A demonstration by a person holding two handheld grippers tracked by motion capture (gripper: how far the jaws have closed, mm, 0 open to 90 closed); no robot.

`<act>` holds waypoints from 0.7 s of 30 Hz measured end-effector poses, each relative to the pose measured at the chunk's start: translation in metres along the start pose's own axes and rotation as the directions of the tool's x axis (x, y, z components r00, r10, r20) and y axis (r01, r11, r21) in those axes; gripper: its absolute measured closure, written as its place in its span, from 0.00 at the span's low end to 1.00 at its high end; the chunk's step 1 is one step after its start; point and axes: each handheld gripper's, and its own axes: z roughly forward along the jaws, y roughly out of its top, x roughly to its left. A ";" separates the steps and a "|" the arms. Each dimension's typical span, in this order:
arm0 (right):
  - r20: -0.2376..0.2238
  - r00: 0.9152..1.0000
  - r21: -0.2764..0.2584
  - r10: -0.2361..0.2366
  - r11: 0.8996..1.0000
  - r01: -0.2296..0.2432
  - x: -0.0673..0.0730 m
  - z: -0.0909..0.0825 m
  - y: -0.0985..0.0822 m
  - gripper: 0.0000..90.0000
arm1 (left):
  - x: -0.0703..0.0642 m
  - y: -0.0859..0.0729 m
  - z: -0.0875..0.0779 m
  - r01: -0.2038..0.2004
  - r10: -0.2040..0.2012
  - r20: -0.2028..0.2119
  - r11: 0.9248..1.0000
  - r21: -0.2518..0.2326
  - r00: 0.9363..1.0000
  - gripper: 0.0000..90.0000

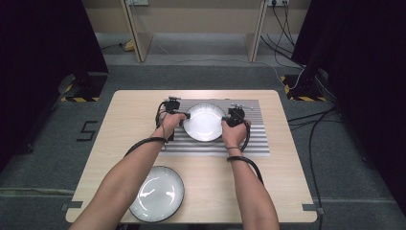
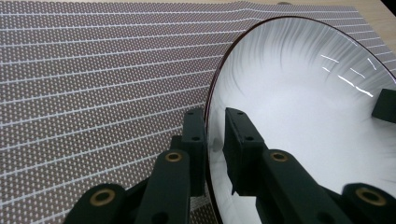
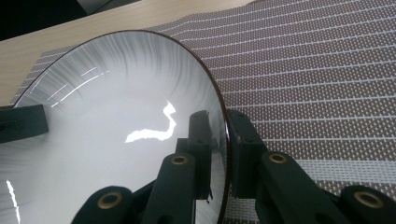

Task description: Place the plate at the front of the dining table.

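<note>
We hold a white plate (image 1: pixel 205 122) between both grippers, over the striped mat (image 1: pixel 261 139) at the far half of the table (image 1: pixel 129 120). Our left gripper (image 1: pixel 184 116) is clamped on the plate's left rim, and our right gripper (image 1: pixel 225 120) is clamped on its right rim, so the plate sits between our two hands.

In the left gripper view, the left gripper (image 2: pixel 215 135) has one jaw under the rim and the other on the plate's (image 2: pixel 303 107) glossy inner face, pressed tight on the thin dark edge. The mat (image 2: pixel 93 79) lies behind, its dotted weave and pale stripes running across. The other gripper's jaw shows as a dark block at the plate's far side.

In the right gripper view, the right gripper (image 3: pixel 217 140) pinches the rim the same way, one jaw on the plate's (image 3: pixel 107 107) inner face and one behind it, with the mat (image 3: pixel 317 74) beyond and bare wood at the top left.

A second plate (image 1: pixel 158 193) rests on the bare table at the near edge, just beside our left forearm, well apart from the held one.
</note>
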 end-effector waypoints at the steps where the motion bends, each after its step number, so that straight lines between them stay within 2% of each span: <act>1: 0.003 1.000 0.001 -0.001 1.000 0.001 0.000 0.001 -0.001 0.90 | 0.000 0.000 0.000 -0.003 0.003 -0.002 1.000 0.005 1.000 0.87; 6: 0.011 1.000 0.012 -0.004 1.000 0.004 -0.001 0.005 -0.003 0.90 | 0.003 -0.004 0.004 0.009 -0.009 -0.004 1.000 0.011 1.000 0.86; 8: 0.011 1.000 0.009 -0.003 1.000 0.003 -0.001 0.005 -0.003 0.90 | 0.002 -0.003 0.004 -0.003 0.003 -0.007 1.000 0.019 1.000 0.86; 11: 0.008 1.000 0.005 -0.003 1.000 0.003 -0.001 0.005 -0.002 0.86 | 0.002 -0.002 0.004 -0.006 0.006 -0.017 1.000 0.001 1.000 0.85; 14: 0.013 1.000 -0.005 0.000 1.000 0.000 -0.002 0.003 0.000 0.81 | 0.003 0.001 0.000 -0.017 0.016 -0.037 0.999 -0.034 0.999 0.75; 21: 0.026 1.000 -0.039 -0.004 0.999 0.005 -0.004 -0.007 0.005 0.66 | 0.006 0.008 -0.015 -0.024 0.020 -0.044 0.996 -0.083 0.999 0.53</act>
